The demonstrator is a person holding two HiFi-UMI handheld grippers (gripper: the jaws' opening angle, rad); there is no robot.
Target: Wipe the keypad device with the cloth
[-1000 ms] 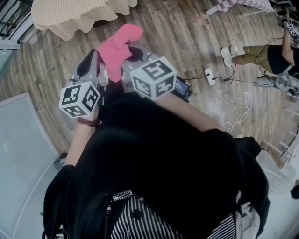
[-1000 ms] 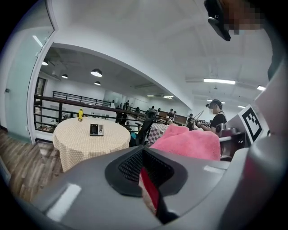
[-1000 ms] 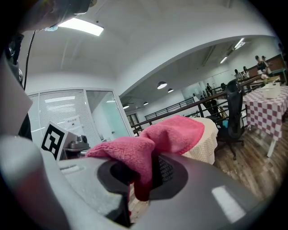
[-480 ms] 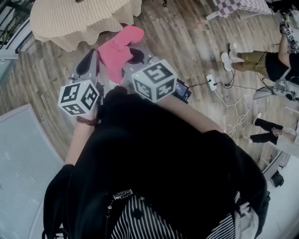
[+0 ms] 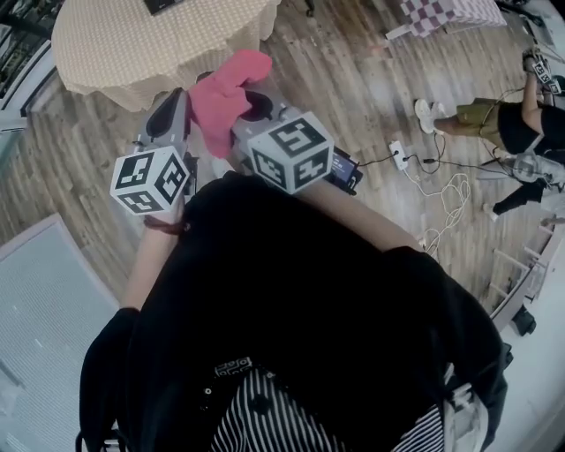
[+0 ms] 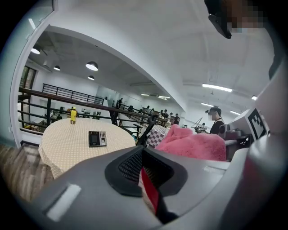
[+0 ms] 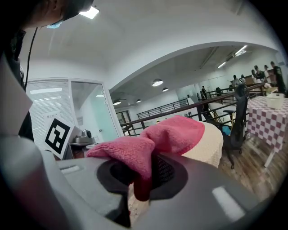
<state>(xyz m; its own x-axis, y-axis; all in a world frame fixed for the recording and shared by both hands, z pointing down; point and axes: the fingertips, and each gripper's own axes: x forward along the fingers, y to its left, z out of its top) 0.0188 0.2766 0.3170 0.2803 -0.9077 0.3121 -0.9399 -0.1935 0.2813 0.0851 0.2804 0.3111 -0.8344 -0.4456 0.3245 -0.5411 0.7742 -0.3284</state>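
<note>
The pink cloth (image 5: 225, 88) bunches above my right gripper (image 5: 252, 106), whose jaws are shut on its lower fold; in the right gripper view the cloth (image 7: 166, 134) hangs over the right gripper (image 7: 139, 179). My left gripper (image 5: 168, 116) is just left of the cloth, shut with nothing between its jaws, seen also as the left gripper (image 6: 144, 175). The keypad device (image 6: 97, 139), a small dark box with a screen and keys, lies on the round cream-clothed table (image 6: 67, 148) ahead of both grippers. In the head view only its dark corner (image 5: 163, 4) shows at the top edge.
A yellow bottle (image 6: 73, 115) stands at the table's far side. On the wooden floor to the right are a power strip with cables (image 5: 399, 146) and a person (image 5: 494, 110). A checkered table (image 5: 441, 11) and an office chair (image 7: 238, 117) stand beyond. A white panel (image 5: 35, 309) lies at left.
The cream table has come further into the head view, down and to the right, and the device's corner now shows. Both grippers keep their pose, the cloth still held.
</note>
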